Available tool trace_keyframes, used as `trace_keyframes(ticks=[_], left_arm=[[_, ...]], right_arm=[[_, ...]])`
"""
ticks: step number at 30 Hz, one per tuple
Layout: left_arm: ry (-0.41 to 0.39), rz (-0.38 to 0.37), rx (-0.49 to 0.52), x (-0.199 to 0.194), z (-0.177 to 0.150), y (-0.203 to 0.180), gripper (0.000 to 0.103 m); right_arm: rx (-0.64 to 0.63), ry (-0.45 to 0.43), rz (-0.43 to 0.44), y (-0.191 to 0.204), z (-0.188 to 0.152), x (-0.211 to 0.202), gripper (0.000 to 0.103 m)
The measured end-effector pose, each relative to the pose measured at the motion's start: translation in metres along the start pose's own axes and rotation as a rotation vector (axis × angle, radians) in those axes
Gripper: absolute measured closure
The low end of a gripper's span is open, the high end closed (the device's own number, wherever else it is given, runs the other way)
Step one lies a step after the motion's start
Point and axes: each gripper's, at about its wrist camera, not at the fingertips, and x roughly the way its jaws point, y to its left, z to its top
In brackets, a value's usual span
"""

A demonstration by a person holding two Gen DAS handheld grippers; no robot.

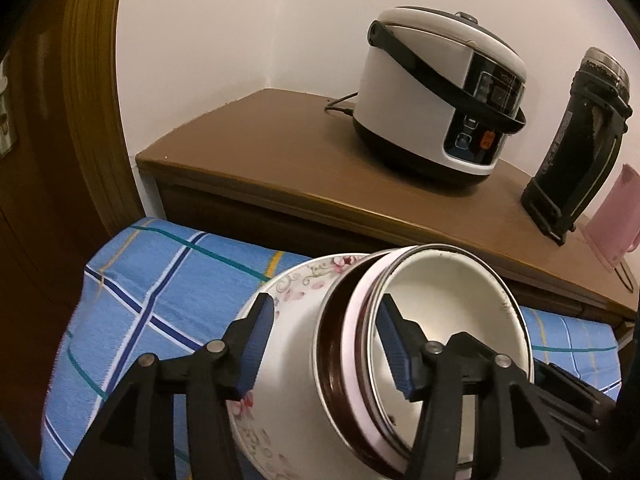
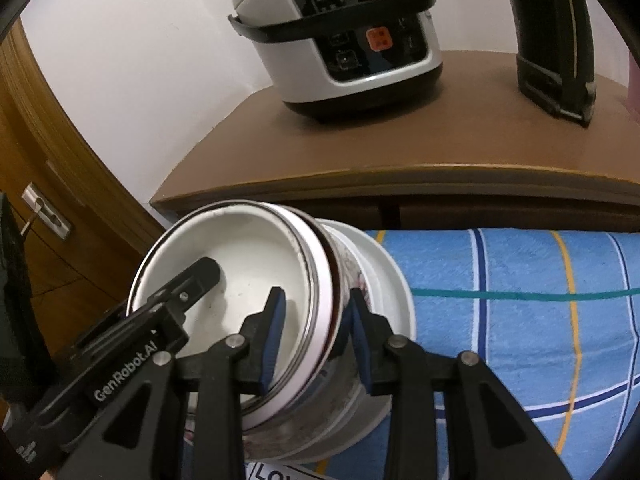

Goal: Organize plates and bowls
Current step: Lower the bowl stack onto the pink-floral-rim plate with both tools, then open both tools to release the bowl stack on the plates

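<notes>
While the stacked bowls (image 2: 256, 280) tilt above the blue checked cloth (image 2: 520, 300), we see the right gripper (image 2: 316, 340) clamping their rim, and the left gripper (image 1: 324, 344) straddling it with jaws parted, not pressing.

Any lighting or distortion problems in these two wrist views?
Left wrist: dim, warm cast, dark fisheye corners; the cabinet top edge bows; rice cooker sharp. Right wrist: same warm dimness; the cooker's panel legible, the stacked bowls shaded low, the cabinet front edge curved.
</notes>
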Motion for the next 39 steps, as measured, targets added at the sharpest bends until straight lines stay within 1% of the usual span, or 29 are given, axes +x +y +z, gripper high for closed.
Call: trace_keyframes(ticks=[3,6,8,11,14,18,20,21,22,27,39], left_arm=[[-0.026,0.02,0.009,-0.004,0.002,0.0,0.043],[-0.073,0.039,0.027,-0.012,0.003,-0.002,0.041],[-0.106,0.05,0.041,-0.017,0.004,-0.004,0.037],[-0.126,0.065,0.064,-0.019,0.005,-0.007,0.037],[-0.127,0.056,0.043,-0.018,0.005,-0.004,0.037],[-0.162,0.062,0.021,-0.024,0.004,0.0,0.037],[-0.186,0.079,0.026,-0.028,0.002,-0.001,0.037],[-0.188,0.081,0.029,-0.029,0.001,-0.001,0.037],[-0.189,0.077,0.032,-0.03,0.0,-0.002,0.037],[-0.197,0.081,0.046,-0.038,-0.007,-0.005,0.037],[-0.162,0.06,0.058,-0.059,-0.033,-0.011,0.037]], right_arm=[[0.0,-0.011,0.009,0.0,0.0,0.001,0.068],[0.052,-0.042,0.071,-0.006,-0.002,-0.006,0.061],[0.056,-0.08,0.089,-0.009,-0.001,-0.014,0.06],[0.042,-0.14,0.08,-0.008,0.001,-0.027,0.059],[0.036,-0.183,0.076,-0.007,-0.003,-0.036,0.059],[0.047,-0.233,0.071,-0.012,-0.009,-0.046,0.055],[0.053,-0.256,0.06,-0.015,-0.014,-0.051,0.051],[0.055,-0.261,0.056,-0.015,-0.015,-0.052,0.048],[0.06,-0.267,0.051,-0.016,-0.018,-0.054,0.047],[0.07,-0.258,0.053,-0.015,-0.022,-0.058,0.047],[0.061,-0.287,0.036,-0.009,-0.045,-0.083,0.047]])
